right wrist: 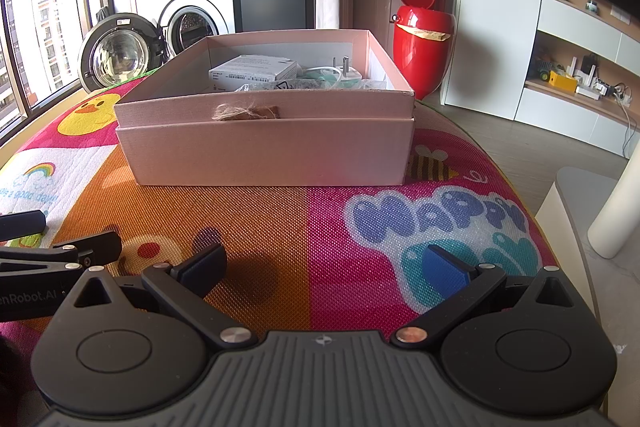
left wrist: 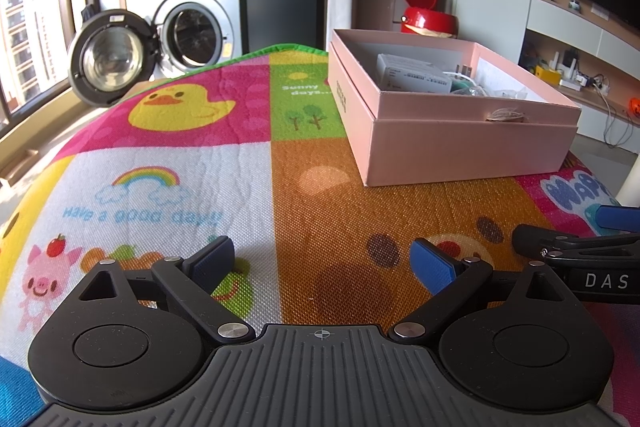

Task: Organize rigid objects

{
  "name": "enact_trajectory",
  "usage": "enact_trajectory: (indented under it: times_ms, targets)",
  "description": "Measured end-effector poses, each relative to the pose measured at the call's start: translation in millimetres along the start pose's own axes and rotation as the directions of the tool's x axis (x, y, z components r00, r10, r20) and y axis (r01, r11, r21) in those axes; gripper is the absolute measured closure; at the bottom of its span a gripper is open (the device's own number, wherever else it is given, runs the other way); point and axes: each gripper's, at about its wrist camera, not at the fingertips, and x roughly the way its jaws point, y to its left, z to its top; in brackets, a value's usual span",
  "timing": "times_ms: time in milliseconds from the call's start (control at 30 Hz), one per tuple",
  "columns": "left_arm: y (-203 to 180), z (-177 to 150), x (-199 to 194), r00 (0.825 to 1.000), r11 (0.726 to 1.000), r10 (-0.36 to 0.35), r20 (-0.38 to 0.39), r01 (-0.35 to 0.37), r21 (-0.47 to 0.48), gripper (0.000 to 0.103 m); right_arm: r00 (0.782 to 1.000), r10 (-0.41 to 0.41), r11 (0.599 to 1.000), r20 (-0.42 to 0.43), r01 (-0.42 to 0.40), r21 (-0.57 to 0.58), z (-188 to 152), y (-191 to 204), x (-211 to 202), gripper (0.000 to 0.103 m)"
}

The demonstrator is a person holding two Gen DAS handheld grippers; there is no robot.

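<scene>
Near the mat's (right wrist: 280, 219) far edge sits a pink box (right wrist: 264, 147) holding a white carton (right wrist: 256, 71). Left gripper (left wrist: 324, 259) and right gripper (right wrist: 324, 267) hover side by side, both spread wide and empty.

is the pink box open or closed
Open: the pink cardboard box has no lid on top, and a white carton and a plug show inside.

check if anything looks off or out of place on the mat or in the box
Little stands out. The pink box sits flat on the play mat, its contents heaped loosely inside, and a frayed twine tag hangs at its front rim. Nothing looks spilled or damaged.
</scene>
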Motion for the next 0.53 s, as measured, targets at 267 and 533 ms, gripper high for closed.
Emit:
enact_trajectory:
  times_ms: [267,533]
  targets:
    - [0.0,-0.4,0.3,1.0,1.0,0.002,0.0,-0.002,0.002,0.005,1.0,0.0,1.0,0.0,0.0,0.0,0.0,0.0,0.1,0.0]
    - [-0.5,-0.2,0.5,1.0,1.0,0.003,0.0,-0.003,0.002,0.005,1.0,0.0,1.0,0.0,0.0,0.0,-0.1,0.1,0.1,0.0]
